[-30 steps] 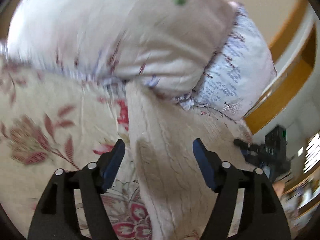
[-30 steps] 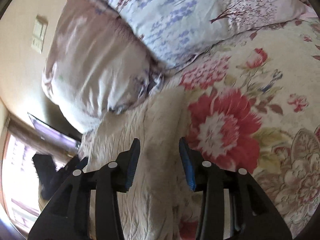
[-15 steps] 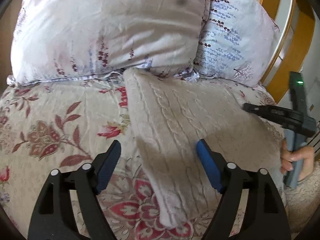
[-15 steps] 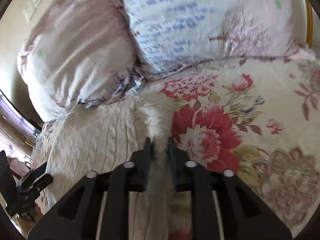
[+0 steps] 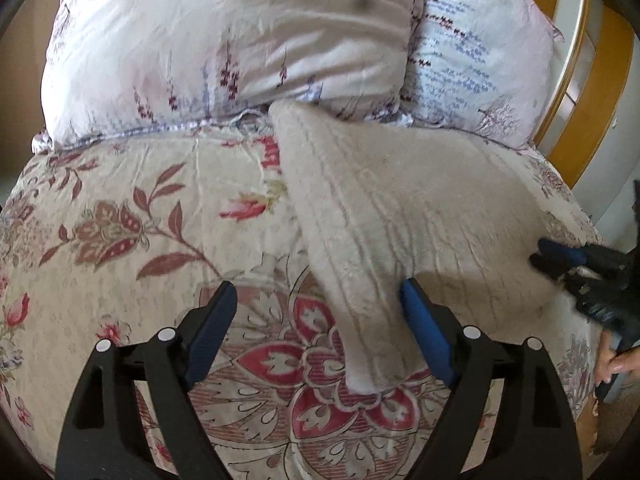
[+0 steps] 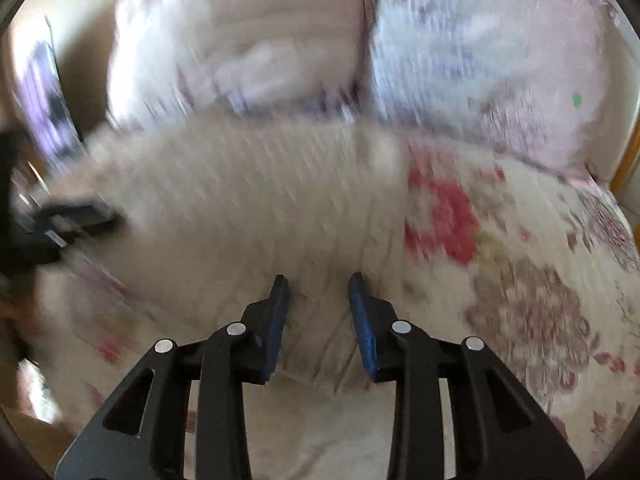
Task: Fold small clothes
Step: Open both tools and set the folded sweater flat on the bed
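Observation:
A cream cable-knit garment (image 5: 400, 208) lies on the floral bedspread (image 5: 120, 220), its far corner against the pillows. My left gripper (image 5: 316, 312) is open and empty, low over the bed, with the garment's near left edge between its fingers. My right gripper (image 6: 318, 292) is open with a medium gap, at the garment's (image 6: 248, 200) near edge; that view is blurred. In the left wrist view the right gripper (image 5: 560, 256) shows at the garment's right edge.
Two pillows stand at the head of the bed, a pink floral one (image 5: 224, 40) and a blue-patterned one (image 5: 476, 64). A wooden bed frame (image 5: 576, 92) runs behind on the right. A hand (image 5: 616, 364) holds the right gripper.
My right gripper was shut on the garment's edge half a second ago and has opened, swinging left. My left gripper has drawn back slightly and stays open.

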`<state>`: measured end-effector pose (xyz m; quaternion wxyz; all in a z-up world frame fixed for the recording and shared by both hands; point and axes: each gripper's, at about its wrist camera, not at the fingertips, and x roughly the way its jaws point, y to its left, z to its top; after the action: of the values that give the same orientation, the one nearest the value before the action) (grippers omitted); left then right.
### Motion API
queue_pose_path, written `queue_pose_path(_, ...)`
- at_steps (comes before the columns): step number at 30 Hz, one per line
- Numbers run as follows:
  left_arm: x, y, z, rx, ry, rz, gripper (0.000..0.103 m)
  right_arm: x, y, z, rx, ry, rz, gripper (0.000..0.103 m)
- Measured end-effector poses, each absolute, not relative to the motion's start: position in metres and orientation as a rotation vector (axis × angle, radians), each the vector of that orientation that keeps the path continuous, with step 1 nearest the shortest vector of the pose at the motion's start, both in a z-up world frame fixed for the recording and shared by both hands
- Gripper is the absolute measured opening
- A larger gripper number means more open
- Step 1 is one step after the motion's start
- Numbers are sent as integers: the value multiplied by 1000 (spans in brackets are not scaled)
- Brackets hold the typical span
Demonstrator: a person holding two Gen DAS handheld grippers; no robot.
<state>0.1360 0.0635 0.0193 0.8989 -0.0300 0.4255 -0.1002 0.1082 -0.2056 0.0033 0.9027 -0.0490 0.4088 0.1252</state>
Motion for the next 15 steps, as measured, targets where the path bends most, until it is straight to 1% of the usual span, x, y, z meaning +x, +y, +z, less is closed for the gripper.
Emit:
queue_pose_path(5, 139, 62, 13, -48, 888, -188, 85, 104, -209, 3, -74, 822, 242, 34)
queue_pose_path(7, 135, 62, 16, -48, 872, -187, 85, 101, -212, 7, -45, 806, 249, 39)
queue_pose_path(8, 132, 62, 18, -50, 862, -190, 86, 98, -214, 10, -22, 798, 252, 51)
queue_pose_path(9, 127, 62, 20, -51, 849, -192, 88, 96, -217, 12, 3, 787, 255, 60)
queue_pose_path(10, 124, 63, 22, -50, 840, -190, 90, 91, -221, 16, 30, 764, 248, 74)
queue_pose_path(11, 121, 64, 24, -52, 830, -184, 93, 88, -223, 20, 44, 743, 237, 77)
queue_pose_path(13, 115, 67, 26, -63, 820, -176, 96, 82, -230, 27, 68, 715, 225, 78)
queue_pose_path(14, 112, 69, 27, -71, 824, -157, 100, 81, -233, 28, 81, 714, 219, 82)
queue_pose_path(15, 110, 70, 27, -72, 827, -134, 101, 80, -236, 29, 98, 714, 212, 85)
